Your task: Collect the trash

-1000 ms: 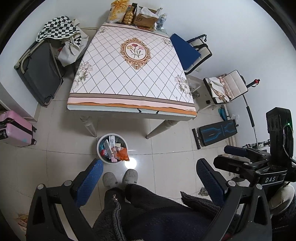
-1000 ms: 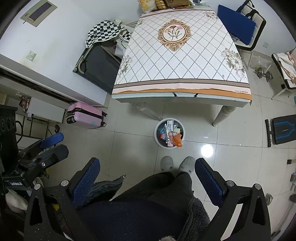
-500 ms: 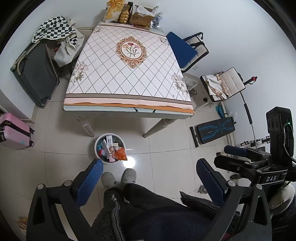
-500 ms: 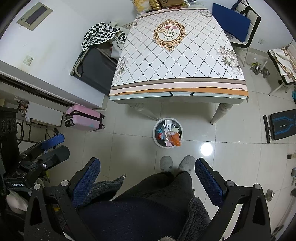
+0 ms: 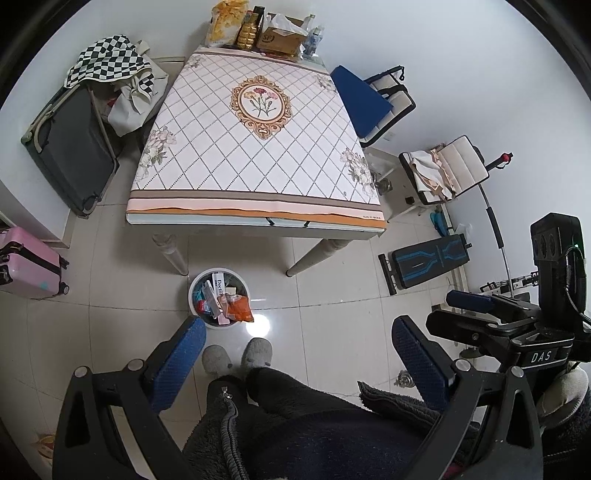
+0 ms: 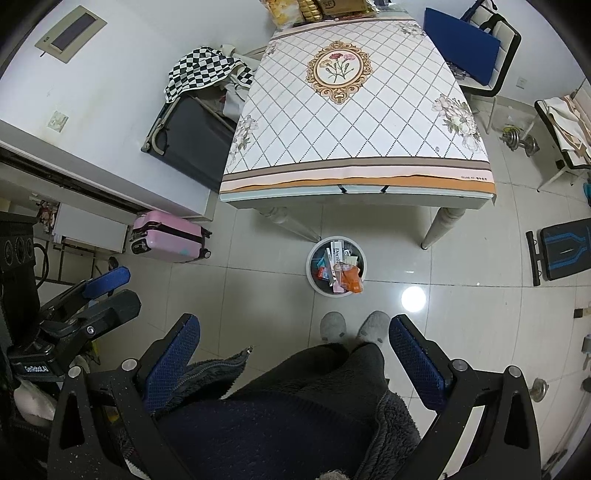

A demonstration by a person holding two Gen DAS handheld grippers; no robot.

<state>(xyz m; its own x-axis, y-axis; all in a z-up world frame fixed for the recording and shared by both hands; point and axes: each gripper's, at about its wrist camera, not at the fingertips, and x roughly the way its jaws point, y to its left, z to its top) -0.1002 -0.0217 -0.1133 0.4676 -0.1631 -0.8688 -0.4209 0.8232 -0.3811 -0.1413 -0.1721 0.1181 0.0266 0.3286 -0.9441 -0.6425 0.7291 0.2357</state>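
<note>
A round white trash bin (image 5: 195, 286) (image 6: 311, 271) stands on the floor tiles by the table's front edge. It holds wrappers and boxes, among them an orange packet (image 5: 239, 309) (image 6: 351, 279). Both grippers are held high above the floor, looking down. My left gripper (image 5: 299, 334) is open with nothing between its blue pads (image 5: 177, 363). My right gripper (image 6: 293, 332) is likewise open and empty; it also shows at the right edge of the left wrist view (image 5: 469, 301). The left gripper appears at the left of the right wrist view (image 6: 107, 280).
A person's dark-clothed legs and grey slippers (image 5: 236, 356) (image 6: 352, 325) stand just before the bin. The patterned table (image 5: 255, 147) carries snack bags and a box (image 5: 284, 35) at its far end. A pink suitcase (image 6: 170, 236), a dark suitcase (image 5: 70, 147), chairs (image 5: 373, 99) and a bench (image 5: 428, 260) ring the table.
Both cameras have drifted slightly, so the table and bin shift a little in view. Both grippers stay open and empty.
</note>
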